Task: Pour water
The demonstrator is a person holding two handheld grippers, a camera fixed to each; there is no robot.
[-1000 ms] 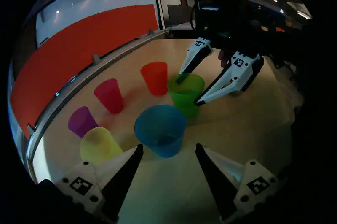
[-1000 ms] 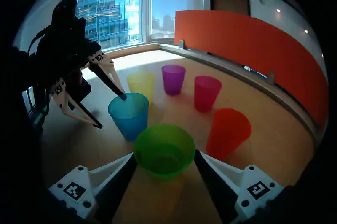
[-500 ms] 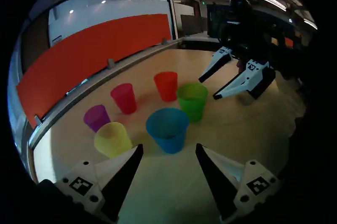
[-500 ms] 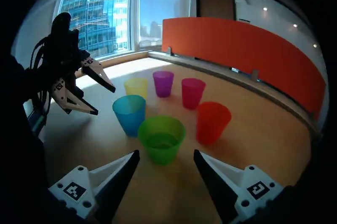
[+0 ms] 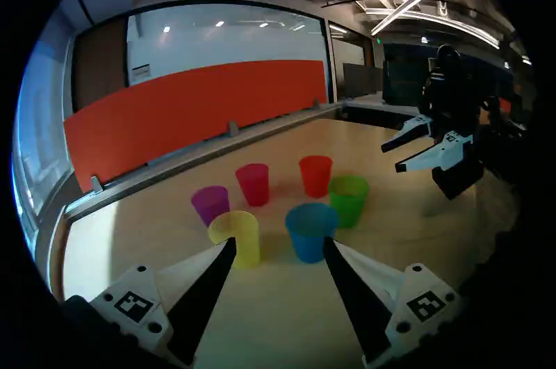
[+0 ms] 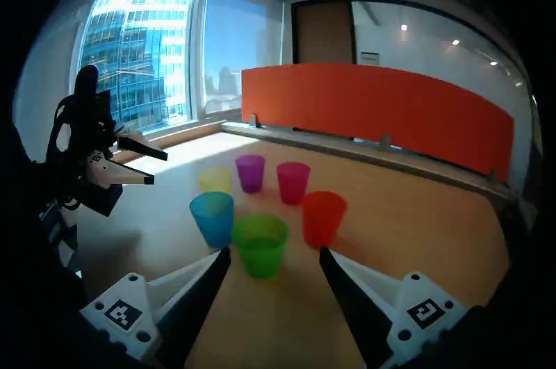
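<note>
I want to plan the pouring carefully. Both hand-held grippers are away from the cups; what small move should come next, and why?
Probably ease the right hand-held gripper forward until its open fingers flank the green cup, which stands straight ahead. Both it and the left hand-held gripper hold nothing, and pouring needs a cup gripped first.

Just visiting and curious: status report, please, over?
Left gripper and right gripper open, empty. Blue cup and green cup upright on table, four more cups beside them. Nothing blocking.
</note>
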